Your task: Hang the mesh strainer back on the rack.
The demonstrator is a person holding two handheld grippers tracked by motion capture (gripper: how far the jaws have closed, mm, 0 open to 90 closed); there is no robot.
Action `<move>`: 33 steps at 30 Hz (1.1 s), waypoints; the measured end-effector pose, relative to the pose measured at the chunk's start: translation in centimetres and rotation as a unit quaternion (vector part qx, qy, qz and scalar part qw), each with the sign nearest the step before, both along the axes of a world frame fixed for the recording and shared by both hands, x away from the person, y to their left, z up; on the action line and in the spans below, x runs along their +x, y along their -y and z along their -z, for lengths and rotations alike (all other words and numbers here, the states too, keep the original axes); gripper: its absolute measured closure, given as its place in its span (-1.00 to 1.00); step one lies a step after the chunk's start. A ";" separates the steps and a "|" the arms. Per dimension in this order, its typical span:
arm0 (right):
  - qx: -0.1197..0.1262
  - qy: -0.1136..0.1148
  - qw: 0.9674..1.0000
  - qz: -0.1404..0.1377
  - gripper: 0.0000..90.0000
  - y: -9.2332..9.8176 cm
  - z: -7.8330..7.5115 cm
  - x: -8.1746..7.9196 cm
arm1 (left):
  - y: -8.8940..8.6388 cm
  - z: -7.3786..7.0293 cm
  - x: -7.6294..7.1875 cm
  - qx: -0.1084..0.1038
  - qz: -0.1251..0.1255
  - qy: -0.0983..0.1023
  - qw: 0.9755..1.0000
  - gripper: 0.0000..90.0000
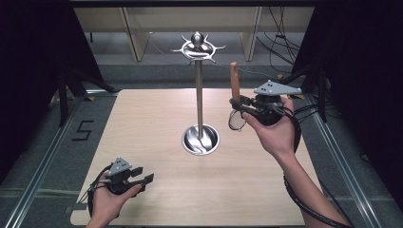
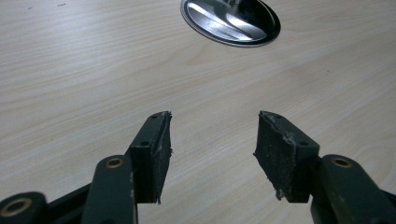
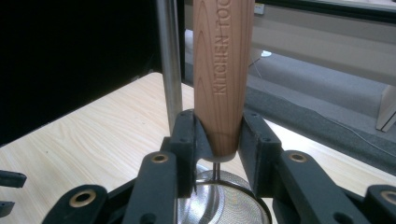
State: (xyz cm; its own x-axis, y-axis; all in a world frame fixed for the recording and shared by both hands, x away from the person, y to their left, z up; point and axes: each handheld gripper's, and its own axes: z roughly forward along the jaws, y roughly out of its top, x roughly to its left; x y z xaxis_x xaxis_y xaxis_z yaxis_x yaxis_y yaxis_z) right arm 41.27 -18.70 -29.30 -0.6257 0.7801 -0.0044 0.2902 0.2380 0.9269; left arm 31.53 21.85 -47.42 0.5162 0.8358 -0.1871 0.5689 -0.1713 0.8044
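Strainer (image 3: 223,205) handle lettering, right-tool view

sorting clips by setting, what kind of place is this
Probably a lab recording rig, not a kitchen: a bare wooden table inside black curtains, loose cables on the floor behind, and a lone metal utensil stand.

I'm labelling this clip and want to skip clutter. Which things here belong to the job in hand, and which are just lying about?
In the job:
- strainer with wooden handle, clamped in the right gripper
- steel hook stand

Lying about:
- left gripper, open and idle over the table
- cables on the floor behind
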 end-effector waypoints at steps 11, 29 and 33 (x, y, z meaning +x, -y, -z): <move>-0.004 0.007 1.000 -0.009 0.54 -0.8 -0.7 0.0 | -0.1 0.0 0.0 0.002 0.000 0.000 1.000 -0.02; 0.006 0.021 0.999 -0.025 0.54 -2.2 -1.8 -0.1 | -0.1 -0.1 0.0 0.003 0.000 0.004 1.000 -0.02; 0.006 0.025 0.999 -0.029 0.54 -2.5 -2.0 -0.1 | -0.1 -0.1 0.0 0.003 0.001 0.004 1.000 -0.02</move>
State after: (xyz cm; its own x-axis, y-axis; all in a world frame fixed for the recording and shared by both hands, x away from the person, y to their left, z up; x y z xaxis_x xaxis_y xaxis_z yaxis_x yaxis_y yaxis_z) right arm 41.16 -16.17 -27.26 -0.6686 0.7431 -0.0283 0.2295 0.2424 0.9426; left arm 31.49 21.99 -47.28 0.5200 0.8356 -0.1771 0.5620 -0.1785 0.8077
